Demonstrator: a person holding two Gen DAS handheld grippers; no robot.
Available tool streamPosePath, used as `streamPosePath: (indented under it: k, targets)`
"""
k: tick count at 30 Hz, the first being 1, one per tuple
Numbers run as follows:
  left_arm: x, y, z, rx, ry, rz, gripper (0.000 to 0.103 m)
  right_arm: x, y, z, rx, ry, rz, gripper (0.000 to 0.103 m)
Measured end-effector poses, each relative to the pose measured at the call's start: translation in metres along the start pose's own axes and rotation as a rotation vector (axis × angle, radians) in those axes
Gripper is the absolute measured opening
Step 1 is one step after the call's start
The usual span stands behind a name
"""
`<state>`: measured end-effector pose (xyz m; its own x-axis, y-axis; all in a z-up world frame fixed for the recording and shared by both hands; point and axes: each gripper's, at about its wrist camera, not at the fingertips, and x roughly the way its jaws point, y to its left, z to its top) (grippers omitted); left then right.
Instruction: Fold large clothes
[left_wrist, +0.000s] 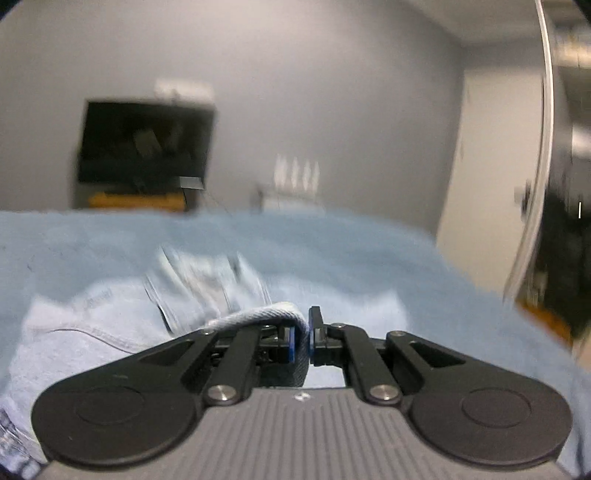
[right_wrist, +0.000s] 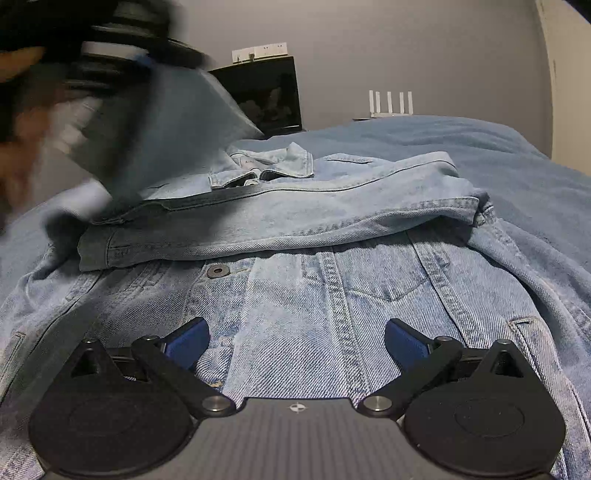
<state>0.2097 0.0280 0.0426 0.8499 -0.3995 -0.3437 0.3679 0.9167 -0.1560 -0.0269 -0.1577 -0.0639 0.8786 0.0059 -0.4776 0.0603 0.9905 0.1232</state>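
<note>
A light blue denim jacket (right_wrist: 332, 295) lies front up on a blue blanket (right_wrist: 480, 147), with one sleeve (right_wrist: 295, 218) folded across its chest and the collar (right_wrist: 269, 166) at the far end. My right gripper (right_wrist: 297, 343) is open and empty, low over the jacket's lower front. My left gripper (left_wrist: 303, 339) is shut on a denim edge of the jacket (left_wrist: 258, 314) and holds it lifted. It also shows blurred at the upper left of the right wrist view (right_wrist: 110, 55), with denim (right_wrist: 177, 122) hanging from it.
The blue blanket (left_wrist: 332, 251) covers the surface. Behind it stand a dark screen (right_wrist: 269, 92), a white router with antennas (right_wrist: 391, 105) and a grey wall. A white door frame (left_wrist: 546, 147) is at the right.
</note>
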Motion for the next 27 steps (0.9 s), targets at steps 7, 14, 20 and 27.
streamPosePath:
  k: [7, 14, 20, 27]
  targets:
    - [-0.018, -0.021, -0.042, -0.065, 0.164, 0.039, 0.067, 0.0, 0.002, 0.0, 0.007, 0.002, 0.002, 0.103]
    - [-0.133, 0.002, -0.074, -0.284, 0.201, 0.277, 0.081, 0.0, 0.001, 0.0, 0.01, 0.004, 0.004, 0.103]
    - [-0.183, 0.04, -0.105, -0.389, 0.2, 0.388, 0.082, -0.006, -0.002, 0.003, 0.027, -0.011, 0.019, 0.103]
    - [-0.173, 0.067, -0.104, -0.403, 0.136, 0.379, 0.082, -0.021, 0.035, 0.01, -0.283, -0.123, 0.033, 0.094]
